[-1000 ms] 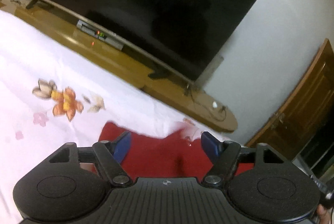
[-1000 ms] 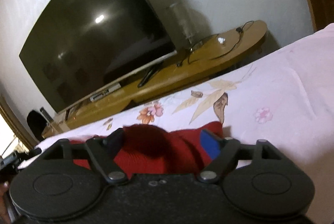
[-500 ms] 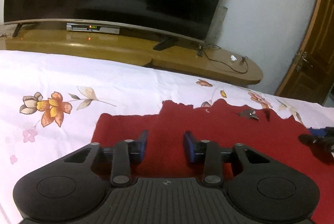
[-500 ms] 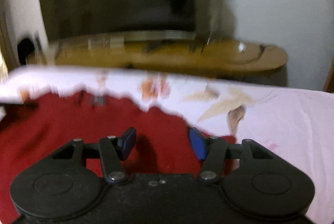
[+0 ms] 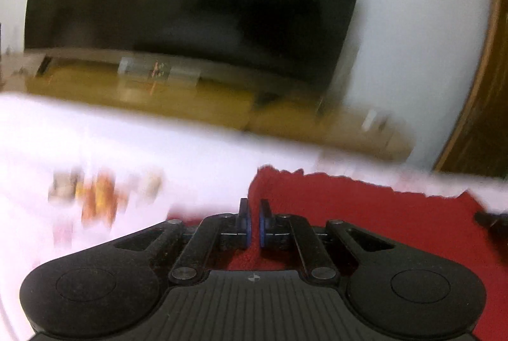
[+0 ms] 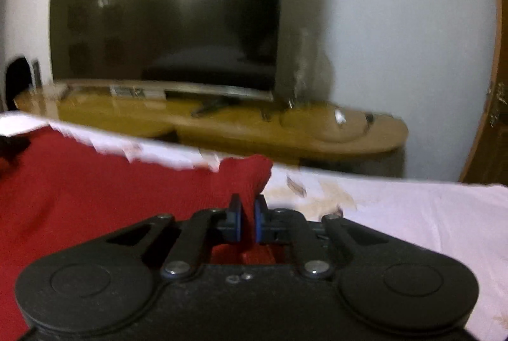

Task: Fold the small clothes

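The garment point(image 6: 95, 191) lies spread on the bed point(image 6: 428, 214). The left gripper point(image 5: 253, 225) sits at its left corner, the right gripper point(image 6: 247, 221) at its right corner. Behind the bed runs a low desk point(image 6: 285, 131) carrying the television point(image 6: 165, 23); a door point(image 5: 485, 105), blurred, seems to stand to the right.

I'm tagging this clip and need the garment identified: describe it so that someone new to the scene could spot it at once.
Start at the big dark television on its wooden stand; in front of it is a bed with a white floral sheet. On that sheet lies the red knit garment, the only solid red thing, with the right tongs pinching one raised corner and the left tongs at another edge.
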